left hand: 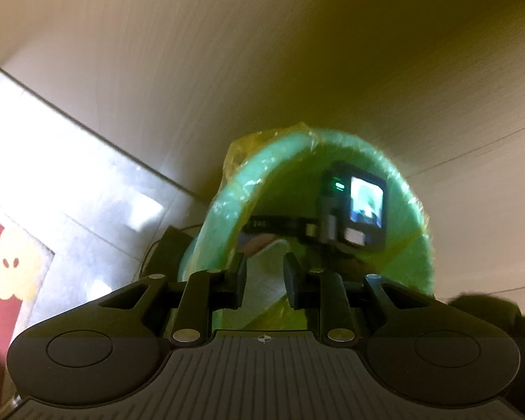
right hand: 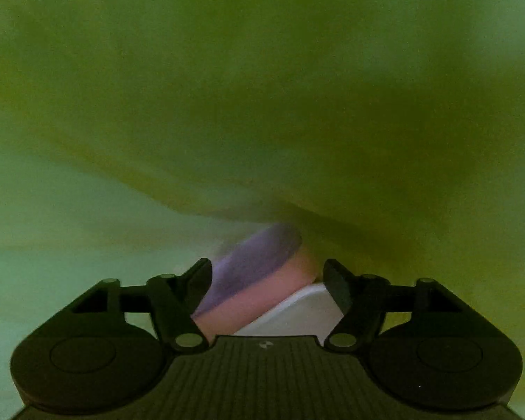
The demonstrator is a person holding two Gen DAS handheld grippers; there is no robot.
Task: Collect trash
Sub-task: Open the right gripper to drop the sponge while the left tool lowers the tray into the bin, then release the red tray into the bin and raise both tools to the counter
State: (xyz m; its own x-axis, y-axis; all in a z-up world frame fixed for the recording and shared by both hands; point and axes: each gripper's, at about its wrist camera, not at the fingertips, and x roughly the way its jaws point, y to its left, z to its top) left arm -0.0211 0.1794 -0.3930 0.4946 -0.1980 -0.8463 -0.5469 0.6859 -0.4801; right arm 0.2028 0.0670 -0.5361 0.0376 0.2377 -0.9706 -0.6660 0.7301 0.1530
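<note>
A green bin lined with a yellow-green plastic bag (left hand: 227, 203) fills the middle of the left wrist view. My left gripper (left hand: 265, 280) is closed on the near rim of the bin and its bag. My right gripper, seen by its camera body (left hand: 353, 210), reaches into the bin. In the right wrist view, my right gripper (right hand: 267, 280) is inside the bag (right hand: 262, 105), its fingers apart, with a pink and purple box (right hand: 255, 280) and a white piece (right hand: 297, 311) lying between them.
A pale wood-grain wall or cabinet (left hand: 227, 52) stands behind the bin. Grey floor tiles (left hand: 70, 192) lie to the left. A red mat with cream flowers (left hand: 7, 273) is at the far left. A dark object (left hand: 164, 248) sits beside the bin.
</note>
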